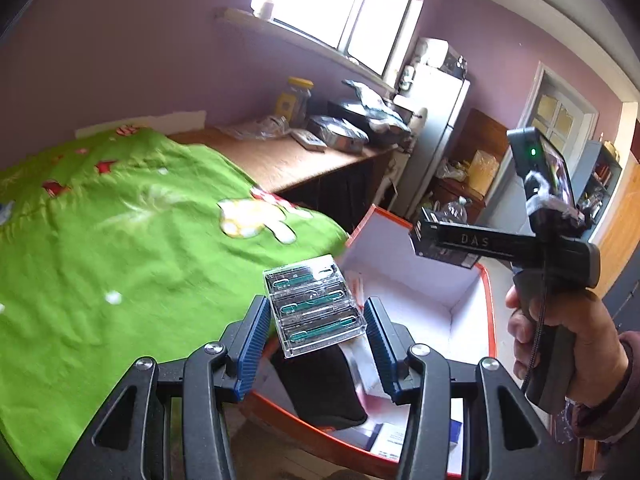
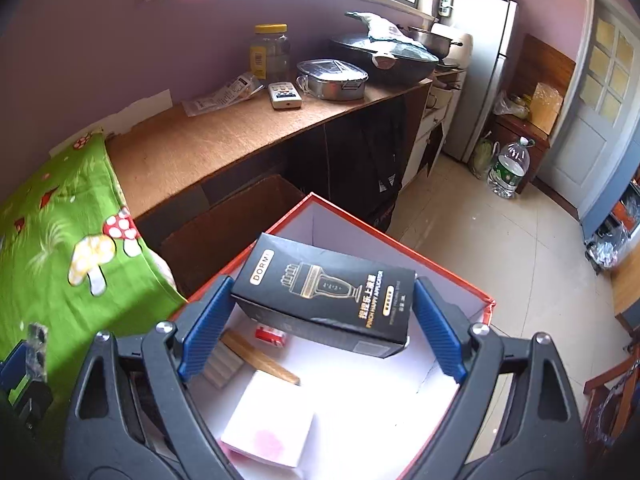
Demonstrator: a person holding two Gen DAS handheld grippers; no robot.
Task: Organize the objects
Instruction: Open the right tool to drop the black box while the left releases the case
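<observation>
A white box with an orange rim [image 1: 486,280] stands on the floor beside the green-covered table; it also shows in the right wrist view [image 2: 384,236]. My left gripper [image 1: 318,330] has its blue pads spread; a clear plastic case of green paper clips [image 1: 314,306] sits between them over the box, touching the left pad, with a gap at the right pad. My right gripper [image 2: 320,328] is shut on a black DORM carton [image 2: 328,300] and holds it above the box. In the left wrist view that gripper [image 1: 432,240] is at the right, over the box.
Inside the box lie a black item [image 1: 320,388], a white pad [image 2: 272,420], a wooden-handled piece [image 2: 260,356] and a small red item [image 2: 270,336]. A green mushroom-print cloth [image 1: 120,240] covers the table. A wooden counter [image 2: 224,140] holds a jar, remote and pans.
</observation>
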